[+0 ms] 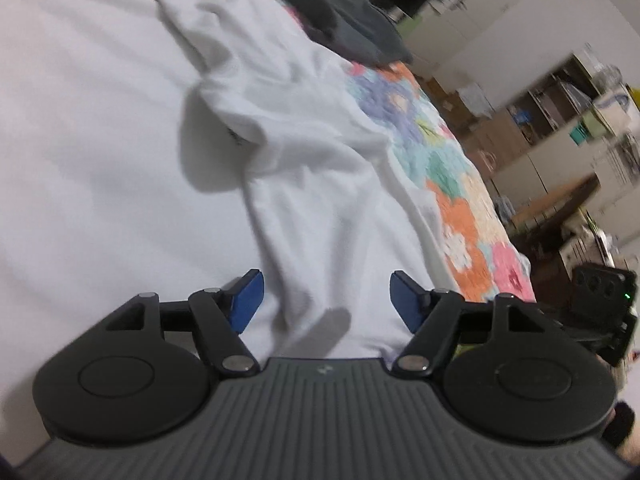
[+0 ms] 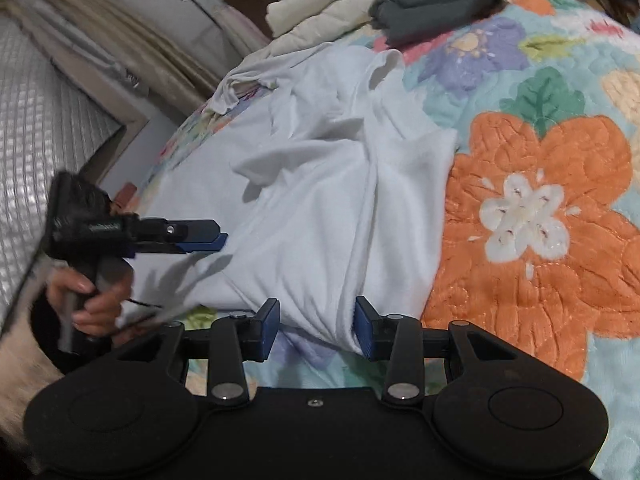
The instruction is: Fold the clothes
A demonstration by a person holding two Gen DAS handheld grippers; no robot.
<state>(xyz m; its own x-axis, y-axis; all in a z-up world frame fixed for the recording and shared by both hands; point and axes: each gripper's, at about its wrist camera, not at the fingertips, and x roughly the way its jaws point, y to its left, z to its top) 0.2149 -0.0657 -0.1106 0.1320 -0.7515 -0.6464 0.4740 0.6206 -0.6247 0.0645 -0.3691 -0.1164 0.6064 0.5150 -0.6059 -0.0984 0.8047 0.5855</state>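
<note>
A white T-shirt lies spread on a flowered quilt, with a rumpled ridge of cloth down its middle. My left gripper is open just above the shirt, blue pads either side of the ridge. In the right wrist view the shirt lies partly folded on the quilt. My right gripper is open with the shirt's near corner between its pads, not pinched. The left gripper shows there from the side, over the shirt's left edge.
A dark grey garment and cream clothes lie at the quilt's far end. Shelves and boxes stand beyond the bed's right edge. A padded grey surface lies off the bed's left side.
</note>
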